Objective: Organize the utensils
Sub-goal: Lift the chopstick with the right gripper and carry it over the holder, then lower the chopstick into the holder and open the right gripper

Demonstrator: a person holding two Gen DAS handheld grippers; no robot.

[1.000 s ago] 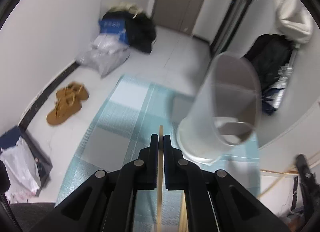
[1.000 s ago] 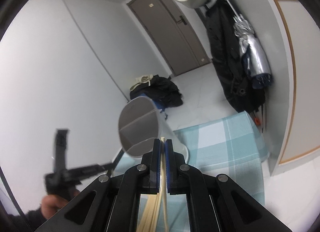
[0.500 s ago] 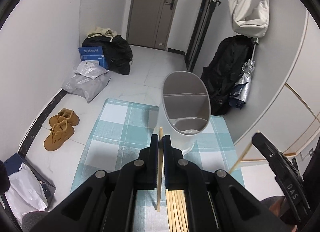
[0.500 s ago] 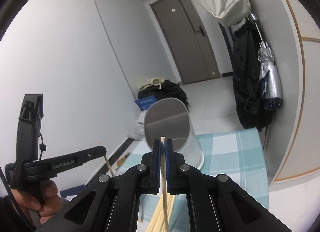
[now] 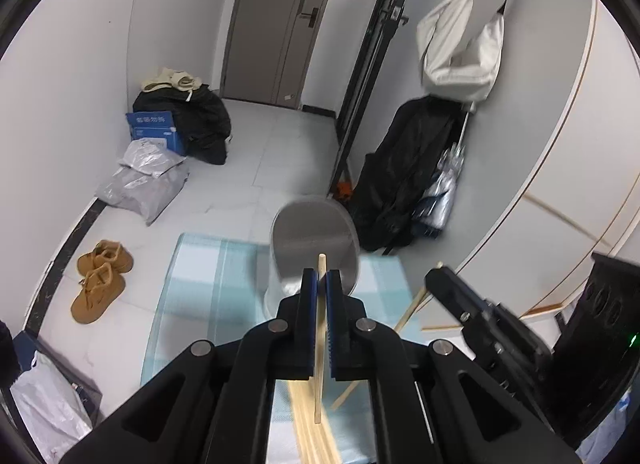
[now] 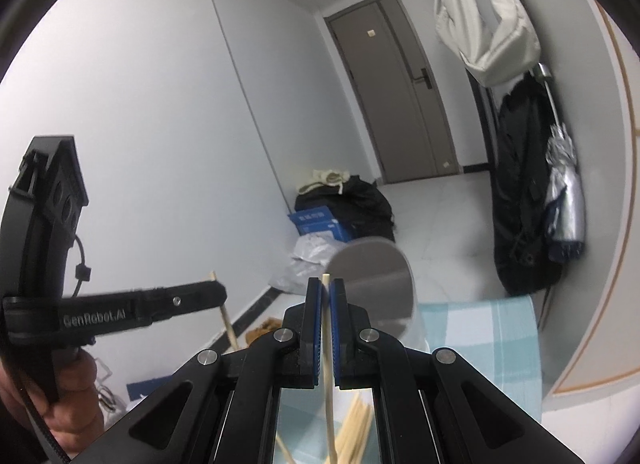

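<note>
Both claws clamped on one chopstick each. Left gripper (image 5: 319,278) w/ its chopstick (image 5: 318,344) upright; holder (image 5: 314,248) sits just above it, frame centre. Right gripper (image 6: 326,288) similar, holder (image 6: 372,284) upper right of its tips. Left looks nearer.

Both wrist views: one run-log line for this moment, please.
left gripper: shut on chopstick | right gripper: shut on chopstick | white holder: ahead on checked cloth
</note>
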